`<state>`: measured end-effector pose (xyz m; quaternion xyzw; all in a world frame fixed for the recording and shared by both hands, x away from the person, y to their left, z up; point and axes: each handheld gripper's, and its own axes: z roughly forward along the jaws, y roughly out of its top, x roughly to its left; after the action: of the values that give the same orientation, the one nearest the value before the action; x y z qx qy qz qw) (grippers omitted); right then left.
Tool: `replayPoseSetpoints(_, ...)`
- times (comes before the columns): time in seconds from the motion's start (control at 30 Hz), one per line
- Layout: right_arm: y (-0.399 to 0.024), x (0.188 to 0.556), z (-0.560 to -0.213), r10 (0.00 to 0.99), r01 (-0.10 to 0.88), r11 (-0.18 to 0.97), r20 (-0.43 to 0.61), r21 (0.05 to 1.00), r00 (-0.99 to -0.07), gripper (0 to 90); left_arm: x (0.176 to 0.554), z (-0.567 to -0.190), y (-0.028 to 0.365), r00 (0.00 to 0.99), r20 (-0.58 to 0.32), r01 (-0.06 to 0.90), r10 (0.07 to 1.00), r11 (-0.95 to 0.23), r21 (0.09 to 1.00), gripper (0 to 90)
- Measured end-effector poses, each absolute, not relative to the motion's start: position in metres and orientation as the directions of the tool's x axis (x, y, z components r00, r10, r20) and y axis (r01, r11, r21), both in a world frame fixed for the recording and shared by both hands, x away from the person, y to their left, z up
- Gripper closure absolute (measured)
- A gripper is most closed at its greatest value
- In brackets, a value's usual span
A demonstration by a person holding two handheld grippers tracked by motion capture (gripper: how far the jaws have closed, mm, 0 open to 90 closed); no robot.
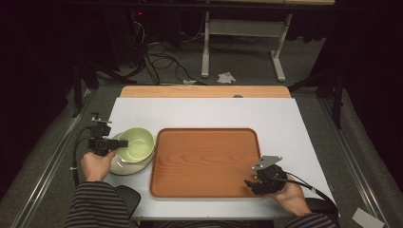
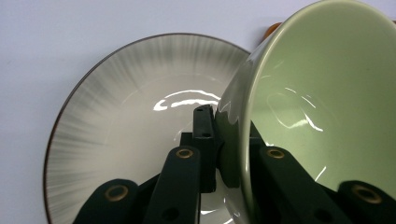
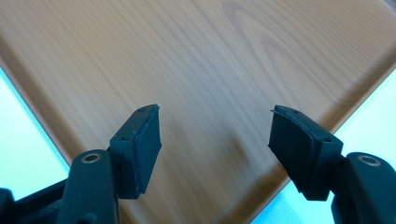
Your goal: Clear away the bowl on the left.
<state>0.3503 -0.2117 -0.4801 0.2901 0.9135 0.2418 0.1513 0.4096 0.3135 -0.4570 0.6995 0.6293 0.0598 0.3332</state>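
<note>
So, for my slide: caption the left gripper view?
Left claw pinching the glossy pale green ceramic bowl's rim above a grey-streaked white plate.

a wooden tray (image 1: 204, 161) lies empty in the middle of a white table top (image 1: 204, 111), its wood grain running lengthwise. a strip of bare wood (image 1: 204, 91) borders the far edge of the white surface. beyond it, on the grey carpet floor (image 1: 247, 61), stand the white legs of another table (image 1: 206, 47), with tangled black cables (image 1: 164, 59) and a crumpled scrap of paper (image 1: 226, 77) nearby.
</note>
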Motion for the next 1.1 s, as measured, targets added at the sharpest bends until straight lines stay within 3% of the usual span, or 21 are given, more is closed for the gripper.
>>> replayPoseSetpoints(0.5, -0.218, 0.351, -0.475, 0.611, 0.453, 0.703, -0.139, 0.548, -0.78, 35.3, 0.403, -0.439, 0.292, 0.297, -0.323, 0.805, 0.899, -0.054, 0.591, 83.7)
replayPoseSetpoints(1.1, -0.223, 0.351, -0.474, 0.605, 0.441, 0.704, -0.144, 0.556, -0.783, 35.1, 0.405, -0.426, 0.235, 0.436, -0.303, 0.771, 0.847, -0.178, 0.611, 83.6)
